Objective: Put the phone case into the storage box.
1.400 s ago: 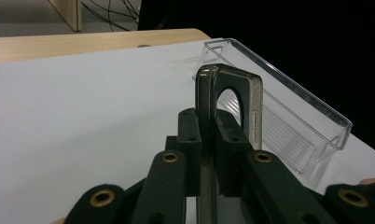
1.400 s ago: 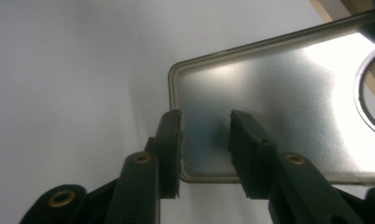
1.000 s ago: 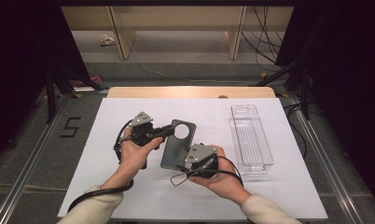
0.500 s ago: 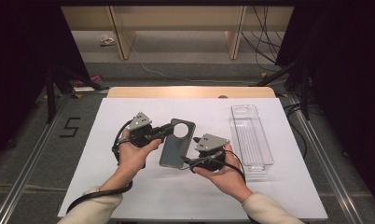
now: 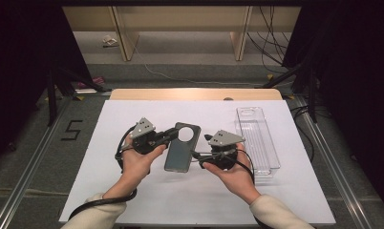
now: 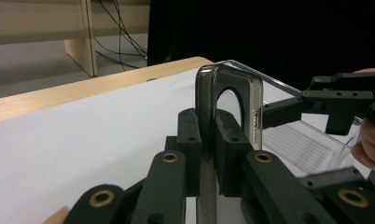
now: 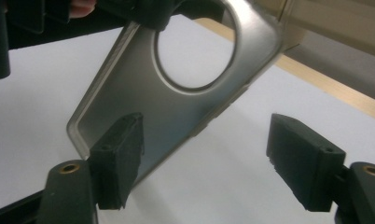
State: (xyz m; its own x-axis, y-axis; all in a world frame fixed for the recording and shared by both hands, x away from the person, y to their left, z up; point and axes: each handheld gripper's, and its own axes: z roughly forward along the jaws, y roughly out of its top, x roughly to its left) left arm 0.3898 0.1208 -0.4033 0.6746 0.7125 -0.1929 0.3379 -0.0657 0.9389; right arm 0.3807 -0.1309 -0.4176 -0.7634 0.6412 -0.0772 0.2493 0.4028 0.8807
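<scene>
phone case up in the left tongs, right tongs backing off wide

the white worktop (image 5: 133,191) carries a clear plastic tray (image 5: 257,138) at the right, nothing in it yet, so the job looks about half run: case lifted, placing left to do. the smoky translucent phone case with a round camera hole (image 5: 180,148) hangs above mid-worktop, clamped near its top edge by the left tongs (image 5: 168,136), hand level and palm inward. the right tongs (image 5: 197,155) sit just beside the case's edge, jaws just opened wide, pressing on nothing, wrist angled toward the case.
</scene>
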